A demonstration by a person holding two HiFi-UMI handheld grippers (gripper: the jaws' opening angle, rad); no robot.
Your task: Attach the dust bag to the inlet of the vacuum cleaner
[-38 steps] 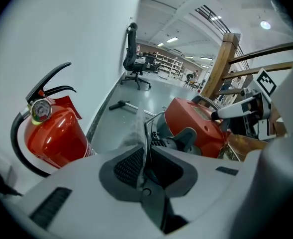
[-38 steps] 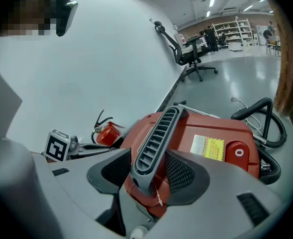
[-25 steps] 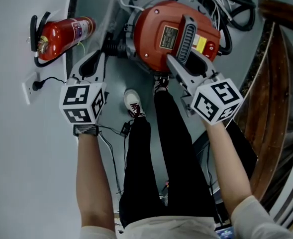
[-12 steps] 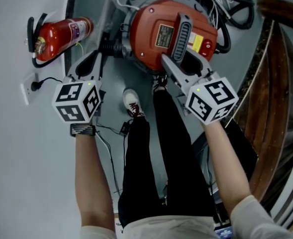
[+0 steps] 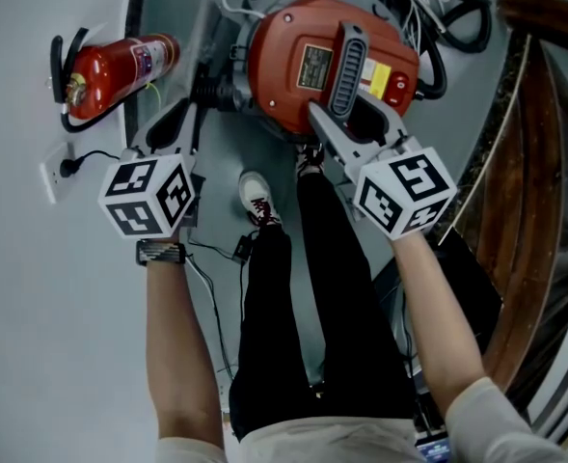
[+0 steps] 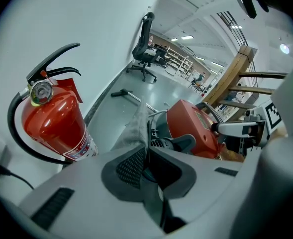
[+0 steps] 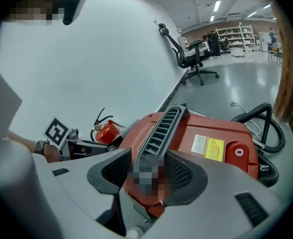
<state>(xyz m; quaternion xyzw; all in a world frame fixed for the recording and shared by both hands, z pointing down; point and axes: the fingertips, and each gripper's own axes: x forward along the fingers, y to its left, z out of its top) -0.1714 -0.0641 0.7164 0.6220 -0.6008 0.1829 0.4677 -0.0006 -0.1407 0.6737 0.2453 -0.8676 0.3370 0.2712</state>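
The red vacuum cleaner [image 5: 303, 61] lies on the floor at the top of the head view, its grey ribbed handle [image 5: 346, 61] facing up. My right gripper [image 5: 353, 116] reaches onto its near side, and in the right gripper view my right gripper [image 7: 148, 171] is shut on the handle [image 7: 158, 128], one pad on each side. The grey cloth dust bag [image 5: 202, 51] hangs beside the black inlet [image 5: 216, 93] on the vacuum's left. My left gripper [image 5: 187, 109] is shut on the bag's edge [image 6: 136, 128], just short of the inlet.
A red fire extinguisher [image 5: 115, 66] stands against the wall at the left, close to my left gripper. A wall socket with a plug [image 5: 64, 167] is below it. Black hose and cables [image 5: 452, 17] lie beyond the vacuum. Wooden stairs [image 5: 525, 162] run along the right. The person's shoe [image 5: 256, 197] is below the vacuum.
Both grippers have shifted a little to the left. The right one stays at the vacuum's handle and the left one keeps hold of the bag.
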